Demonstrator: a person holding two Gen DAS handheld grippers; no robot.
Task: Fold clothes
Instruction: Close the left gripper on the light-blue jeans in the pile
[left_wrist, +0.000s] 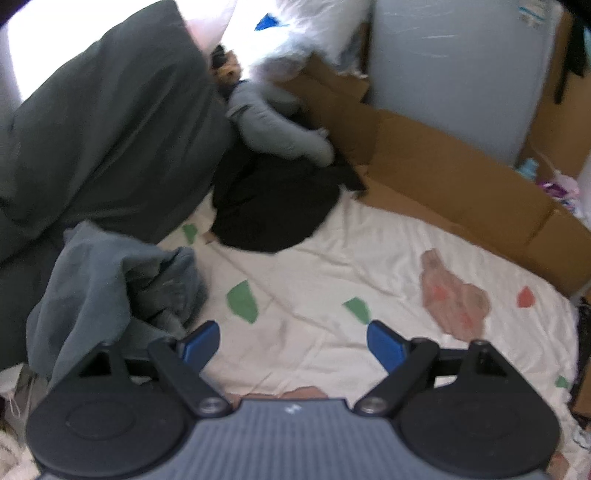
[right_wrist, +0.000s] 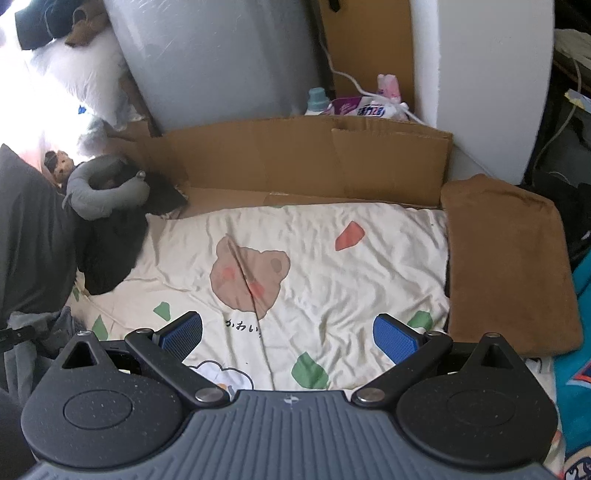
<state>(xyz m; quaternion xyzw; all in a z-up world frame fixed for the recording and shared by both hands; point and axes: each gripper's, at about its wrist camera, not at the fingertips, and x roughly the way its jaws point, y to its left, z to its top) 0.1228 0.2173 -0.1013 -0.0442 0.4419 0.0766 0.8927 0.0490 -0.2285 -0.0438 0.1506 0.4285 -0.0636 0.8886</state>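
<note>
Left claw (left_wrist: 293, 341): blue pads spread wide, nothing between them, poised above the cream bed sheet (left_wrist: 332, 266) with its green and red patches. Right claw (right_wrist: 290, 334): pads likewise wide apart and empty, over the same sheet, just short of the printed brown bear face (right_wrist: 247, 275).

Left wrist view was somewhat blurred. Just beside the left claw's left finger lay a crumpled grey-blue garment (left_wrist: 118, 288), heaped on the sheet and unfolded; the claw did not touch it. Behind it a large dark grey duvet (left_wrist: 107, 129) was bunched up. Further along the sheet lay a black garment (left_wrist: 273, 206), also rumpled, and resting on its far edge a grey neck pillow (left_wrist: 277, 125).

Right wrist view: a folded brown blanket (right_wrist: 506, 266) lay along the right edge of the sheet. Past the sheet stood a brown cardboard wall (right_wrist: 303, 158); behind it a bottle with a teal cap (right_wrist: 317, 101) and some packets. A small brown plush toy (right_wrist: 61, 164) sat at far left.
</note>
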